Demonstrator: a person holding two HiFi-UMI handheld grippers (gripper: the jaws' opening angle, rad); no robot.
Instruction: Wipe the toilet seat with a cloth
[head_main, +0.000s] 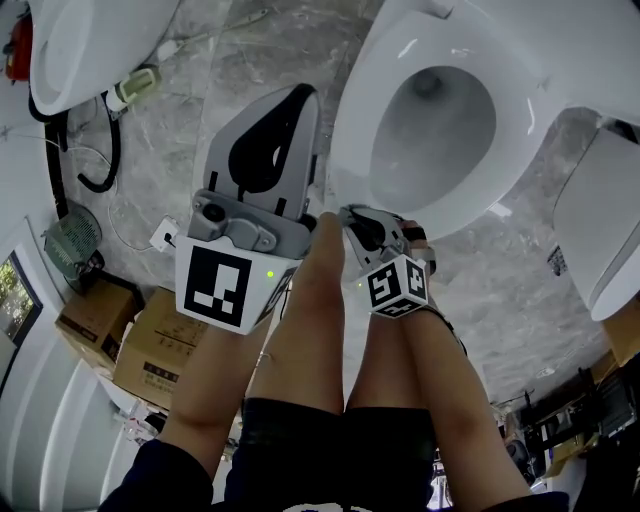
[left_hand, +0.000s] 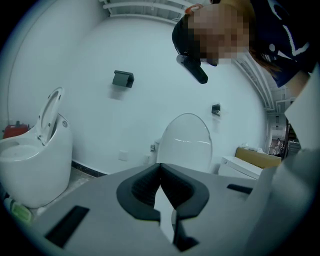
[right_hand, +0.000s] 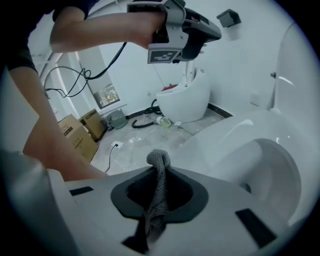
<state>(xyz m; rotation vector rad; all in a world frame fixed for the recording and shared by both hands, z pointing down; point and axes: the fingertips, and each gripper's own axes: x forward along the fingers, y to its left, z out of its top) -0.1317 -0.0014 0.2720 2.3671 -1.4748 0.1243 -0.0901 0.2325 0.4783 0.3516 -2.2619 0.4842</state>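
Observation:
The white toilet seat (head_main: 525, 120) rings the open bowl (head_main: 432, 125) at upper right of the head view; the seat (right_hand: 235, 135) also fills the right of the right gripper view. My right gripper (right_hand: 160, 167) is shut on a grey knitted cloth (right_hand: 158, 160), whose top pokes up between the jaws. In the head view this gripper (head_main: 352, 215) sits at the seat's near left rim. My left gripper (head_main: 300, 100) hovers higher, left of the bowl, over the floor. Its jaws (left_hand: 160, 167) are shut at the tips with nothing between them, facing a raised toilet lid (left_hand: 186, 142).
A second toilet (head_main: 80, 50) stands at upper left, with a black hose (head_main: 100, 170) and a green-capped bottle (head_main: 135, 85) on the marble floor beside it. Cardboard boxes (head_main: 130, 340) sit at lower left. Another white fixture (head_main: 600, 230) is at the right edge.

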